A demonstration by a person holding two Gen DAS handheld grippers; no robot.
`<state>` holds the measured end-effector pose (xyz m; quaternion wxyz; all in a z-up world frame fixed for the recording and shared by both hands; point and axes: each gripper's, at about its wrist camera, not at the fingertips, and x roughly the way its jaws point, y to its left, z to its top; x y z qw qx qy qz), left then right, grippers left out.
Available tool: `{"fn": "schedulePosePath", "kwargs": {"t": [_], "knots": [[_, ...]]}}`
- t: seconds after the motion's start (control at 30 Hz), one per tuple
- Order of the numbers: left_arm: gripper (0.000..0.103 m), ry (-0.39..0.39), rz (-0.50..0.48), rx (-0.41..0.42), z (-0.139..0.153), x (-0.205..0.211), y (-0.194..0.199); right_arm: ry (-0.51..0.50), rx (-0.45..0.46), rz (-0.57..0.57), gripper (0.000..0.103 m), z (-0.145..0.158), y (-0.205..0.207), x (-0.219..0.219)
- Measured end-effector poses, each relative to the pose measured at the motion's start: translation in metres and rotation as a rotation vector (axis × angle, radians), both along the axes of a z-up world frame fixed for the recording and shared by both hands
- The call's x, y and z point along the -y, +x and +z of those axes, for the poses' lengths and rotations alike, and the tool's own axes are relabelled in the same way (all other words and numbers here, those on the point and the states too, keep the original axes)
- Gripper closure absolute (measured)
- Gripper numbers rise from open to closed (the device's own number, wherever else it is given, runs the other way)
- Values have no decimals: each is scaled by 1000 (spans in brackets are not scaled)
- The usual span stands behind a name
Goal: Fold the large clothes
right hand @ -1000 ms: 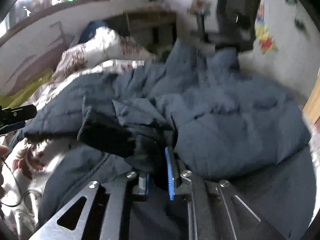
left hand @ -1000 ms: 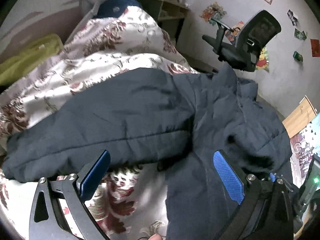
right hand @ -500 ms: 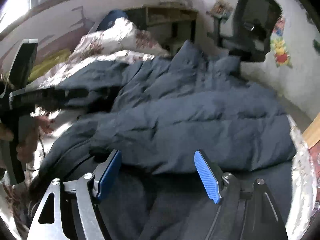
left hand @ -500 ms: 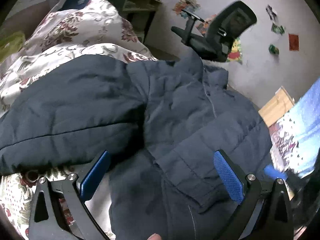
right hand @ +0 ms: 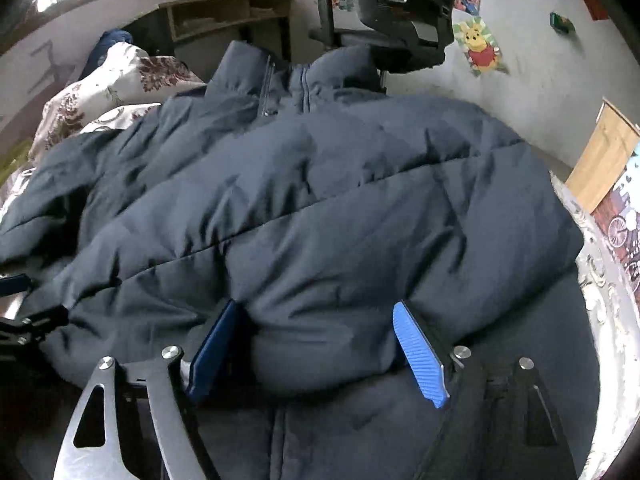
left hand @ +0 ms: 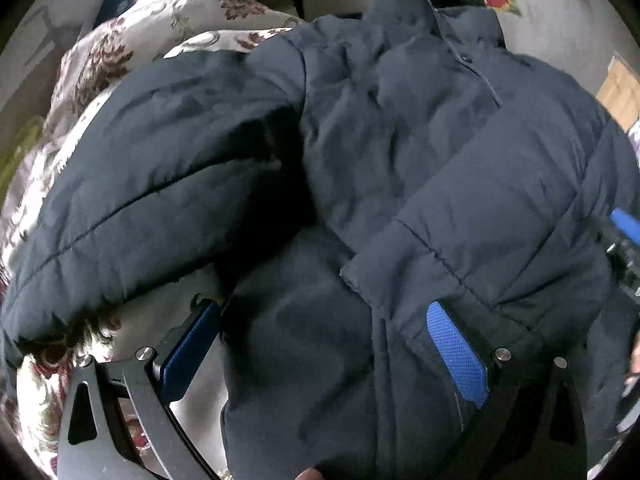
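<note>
A large dark navy padded jacket (left hand: 400, 160) lies spread on a floral bedspread (left hand: 100, 56), collar toward the far end. Its right sleeve (left hand: 500, 208) is folded across the body; its left sleeve (left hand: 160, 184) stretches out to the left over the bedspread. My left gripper (left hand: 324, 344) is open, low over the jacket's lower part, holding nothing. My right gripper (right hand: 320, 344) is open, its fingers pressed against the folded sleeve (right hand: 320, 220), the padded fabric bulging between them. The jacket's collar and zip (right hand: 280, 76) show at the far end in the right wrist view.
A black office chair (right hand: 400, 12) stands beyond the bed's far end, by a wall with stickers (right hand: 480, 44). A wooden shelf desk (right hand: 228, 16) is at the back left. A wooden board (right hand: 604, 156) leans at the right. The left gripper's frame (right hand: 24, 320) shows at the left edge.
My right gripper opened and let go of the sleeve, which now lies folded across the jacket. My left gripper moved right and closer over the jacket's lower part.
</note>
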<state>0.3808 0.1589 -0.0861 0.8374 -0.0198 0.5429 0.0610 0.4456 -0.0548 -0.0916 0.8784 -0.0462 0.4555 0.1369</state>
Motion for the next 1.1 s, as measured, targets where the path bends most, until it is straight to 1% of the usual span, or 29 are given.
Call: {"fn": "schedulePosePath", "kwargs": {"t": [0.07,0.13,0.23,0.3,0.33,0.4,0.47,0.5,0.53,0.63,0.67,0.73,0.83,0.93,1.0,1.03,1.07,1.1], "knots": [[2,-26,47,29,8,-13,-7,20,-10,-22,24,2,2,2],[2,-55,104,78,24,-31,-21,28,1,-33,24,8,-1,2],[2,-67,199,156,55,-65,-51,77,77,25,24,28,-23,-9],[2,-64,268,177,70,-89,-68,90,125,77,21,39,-39,-24],[2,-76,318,195,79,-108,-81,100,146,99,21,44,-47,-32],[2,-102,406,208,92,-138,-99,125,165,147,19,51,-57,-47],[2,-144,500,200,100,-167,-119,133,162,189,18,55,-64,-64],[2,-168,546,191,102,-181,-130,135,158,208,18,57,-67,-72],[2,-207,615,172,100,-201,-145,142,156,225,18,58,-70,-79],[2,-271,765,114,89,-237,-174,148,165,263,18,63,-74,-96],[2,-291,803,106,85,-249,-185,144,169,267,18,64,-75,-101],[2,-315,848,100,79,-270,-200,131,173,276,18,65,-75,-110],[2,-421,909,106,66,-294,-205,104,160,269,18,63,-73,-118],[2,-464,951,116,59,-312,-205,83,141,254,18,55,-65,-121],[3,-486,981,112,52,-319,-202,65,110,232,18,46,-59,-122],[4,-499,1001,111,49,-322,-202,67,90,221,18,41,-56,-123],[9,-503,1017,109,47,-325,-204,74,74,215,18,37,-54,-123],[11,-513,1032,111,46,-328,-204,78,63,212,18,34,-54,-123]]}}
